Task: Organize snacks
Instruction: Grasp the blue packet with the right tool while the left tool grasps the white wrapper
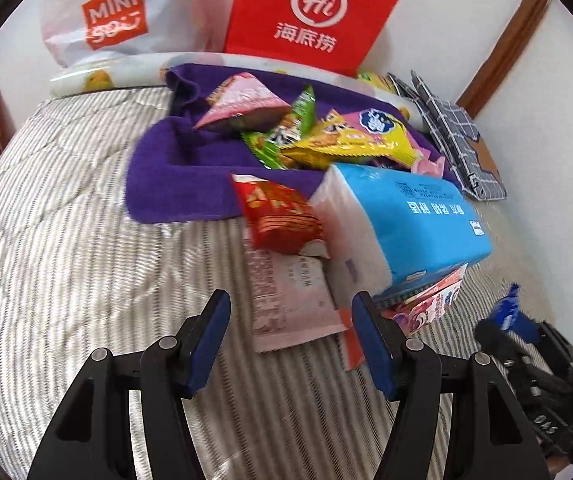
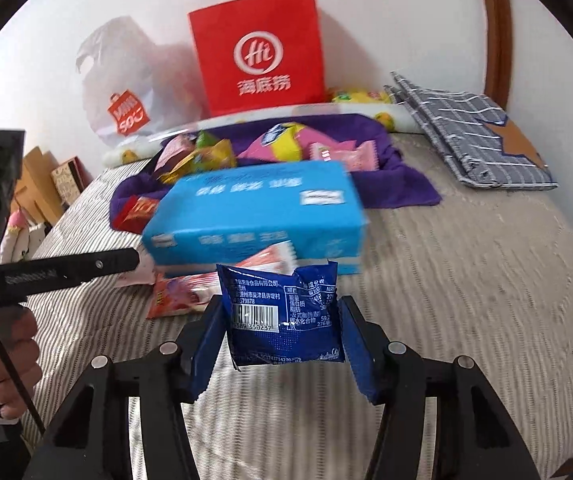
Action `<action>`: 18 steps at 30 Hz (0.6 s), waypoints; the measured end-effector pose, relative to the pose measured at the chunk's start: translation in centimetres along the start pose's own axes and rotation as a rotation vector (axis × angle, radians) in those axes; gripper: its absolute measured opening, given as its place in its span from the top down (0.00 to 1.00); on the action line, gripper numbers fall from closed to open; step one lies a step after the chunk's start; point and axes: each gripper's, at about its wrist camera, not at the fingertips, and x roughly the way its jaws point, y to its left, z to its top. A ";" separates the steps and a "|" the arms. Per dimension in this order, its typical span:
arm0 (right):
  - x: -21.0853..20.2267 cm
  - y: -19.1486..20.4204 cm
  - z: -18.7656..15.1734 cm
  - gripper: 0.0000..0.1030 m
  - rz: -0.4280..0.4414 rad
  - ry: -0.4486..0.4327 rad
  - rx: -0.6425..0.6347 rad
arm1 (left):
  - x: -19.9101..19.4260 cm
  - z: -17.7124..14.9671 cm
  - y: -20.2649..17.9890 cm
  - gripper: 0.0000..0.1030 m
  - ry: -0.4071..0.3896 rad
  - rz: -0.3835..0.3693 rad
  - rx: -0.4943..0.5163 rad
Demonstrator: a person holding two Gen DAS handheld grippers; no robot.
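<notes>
Purple towel nest (image 1: 174, 184) held bright snack packets (image 1: 338, 140) at 12 o'clock | right gripper (image 2: 282, 320) – jaws clamped on dark-blue foil snack packet (image 2: 286, 320), barcode seen only by right wrist | left gripper (image 1: 290, 340) – jaws apart, empty

Dark blue snack packet (image 2: 284, 316), barcode side showing, upright and slightly crumpled, clamped between blue pads at near centre. Farther off, heaped on a purple towel (image 1: 174, 168): pink packet (image 1: 242, 102), green packet (image 1: 286, 132), yellow packet (image 1: 346, 144). At the towel's near edge, a red packet (image 1: 282, 216), tilted.
</notes>
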 end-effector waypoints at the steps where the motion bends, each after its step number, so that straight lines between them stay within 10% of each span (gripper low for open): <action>1: -0.1 -0.4 0.0 0.48 -0.003 -0.003 0.005 | 0.2 0.1 -0.2 0.39 0.001 0.003 0.001; 18: 0.8 -4.0 -0.3 0.48 -0.016 0.010 0.068 | 2.5 0.6 -1.3 0.55 -0.010 0.125 0.031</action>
